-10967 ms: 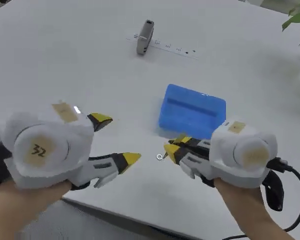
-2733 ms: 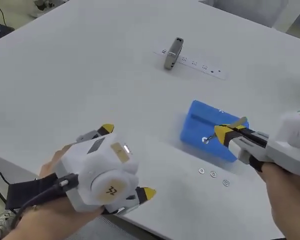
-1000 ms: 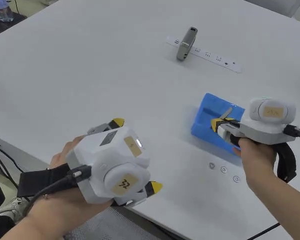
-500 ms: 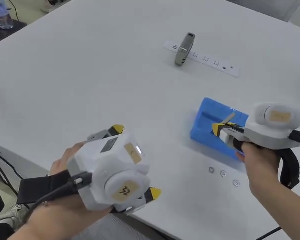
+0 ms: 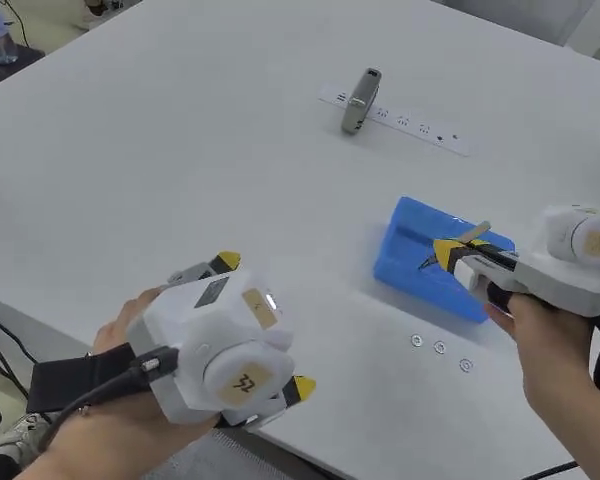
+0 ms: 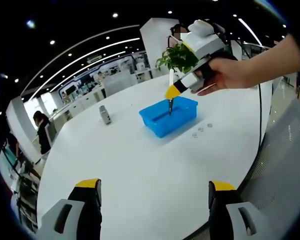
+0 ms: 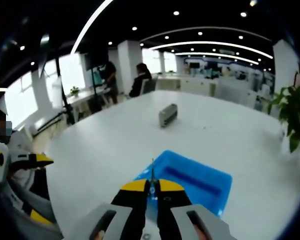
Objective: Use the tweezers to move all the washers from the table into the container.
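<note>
The right gripper [image 5: 446,252] hangs over the blue container [image 5: 420,275], its jaws pressed together on the tweezers [image 6: 170,105]. In the left gripper view the tweezers point straight down, with their tips inside the container's open top. The tips are too small to tell whether they carry a washer.

The container sits on the white tabletop [image 5: 180,150] toward its right side, a little in from the near edge. Three washers [image 5: 439,347] lie flat on the bare tabletop in a short row between the container and the near edge. They sit just beside the container's near wall, apart from one another and not touching it.

The left gripper [image 5: 263,325] is held over the near edge of the tabletop, well apart from the container and to its left. Its two yellow-tipped jaws are spread wide with nothing between them.

Farther in, toward the far edge, a white power strip [image 5: 410,127] lies flat with a grey adapter [image 5: 358,100] plugged in at its left end. A potted plant [image 7: 291,116] stands by the right edge of the tabletop
</note>
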